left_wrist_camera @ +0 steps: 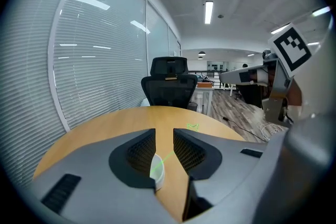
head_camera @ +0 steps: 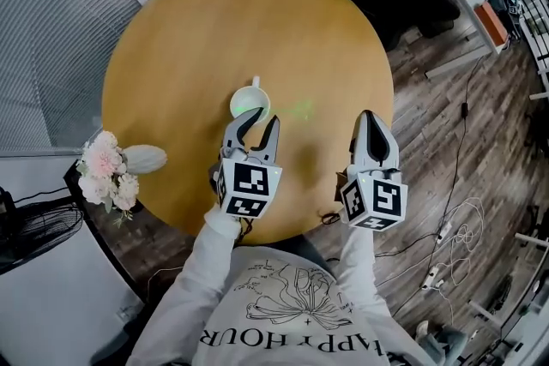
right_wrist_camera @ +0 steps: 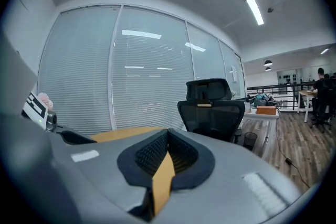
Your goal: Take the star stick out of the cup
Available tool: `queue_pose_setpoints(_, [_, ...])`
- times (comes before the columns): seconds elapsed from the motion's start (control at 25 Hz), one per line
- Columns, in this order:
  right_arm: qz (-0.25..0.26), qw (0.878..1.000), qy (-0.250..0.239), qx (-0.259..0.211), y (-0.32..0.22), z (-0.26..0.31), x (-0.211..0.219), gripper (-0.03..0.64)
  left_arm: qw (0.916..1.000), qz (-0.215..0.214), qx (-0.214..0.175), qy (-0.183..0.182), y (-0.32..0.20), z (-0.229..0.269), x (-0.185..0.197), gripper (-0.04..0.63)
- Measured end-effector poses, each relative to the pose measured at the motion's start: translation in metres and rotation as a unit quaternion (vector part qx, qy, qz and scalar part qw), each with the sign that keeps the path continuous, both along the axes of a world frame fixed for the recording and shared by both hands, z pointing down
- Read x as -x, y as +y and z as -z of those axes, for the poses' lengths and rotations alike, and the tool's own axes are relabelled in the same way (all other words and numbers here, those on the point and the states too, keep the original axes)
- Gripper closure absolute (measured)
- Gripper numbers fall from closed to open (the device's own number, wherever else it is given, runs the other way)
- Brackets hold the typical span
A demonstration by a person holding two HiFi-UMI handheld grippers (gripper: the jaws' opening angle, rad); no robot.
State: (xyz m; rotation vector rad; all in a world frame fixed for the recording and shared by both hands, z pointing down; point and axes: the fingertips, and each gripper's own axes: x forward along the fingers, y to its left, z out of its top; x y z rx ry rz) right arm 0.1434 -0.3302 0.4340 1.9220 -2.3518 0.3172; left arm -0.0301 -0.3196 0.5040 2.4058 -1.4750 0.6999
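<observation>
Left gripper (head_camera: pixel 260 120) fingers open, cup (head_camera: pixel 250 103) just past their tips at 12 o'clock. Star stick (left_wrist_camera: pixel 167 158) leans from the cup toward 3 o'clock in head view. Right gripper (head_camera: pixel 369 117) fingers closed.

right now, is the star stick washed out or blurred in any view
Head view: the star stick is a faint pale green smear by the cup. Left gripper view: crisper, a thin green line. Right gripper view: it doesn't show.

Round table (head_camera: pixel 189 39): one
Cup (head_camera: pixel 250 103): one
Star stick (head_camera: pixel 299 109): one
Grippers: two, the left gripper (head_camera: pixel 260 120) and the right gripper (head_camera: pixel 370 117)
Flower bunch (head_camera: pixel 107 171): one
Office chair (left_wrist_camera: pixel 169 86): one
</observation>
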Motion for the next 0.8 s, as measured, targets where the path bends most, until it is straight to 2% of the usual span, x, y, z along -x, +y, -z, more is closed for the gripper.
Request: queue_pose_setpoints(0.8, [-0.010,0.999,0.009,0.034,-0.022,-0.035,-0.003,0.606,0.9960,-0.056,0.058,-0.039,-0.015,-0.065,-0.019,0.486])
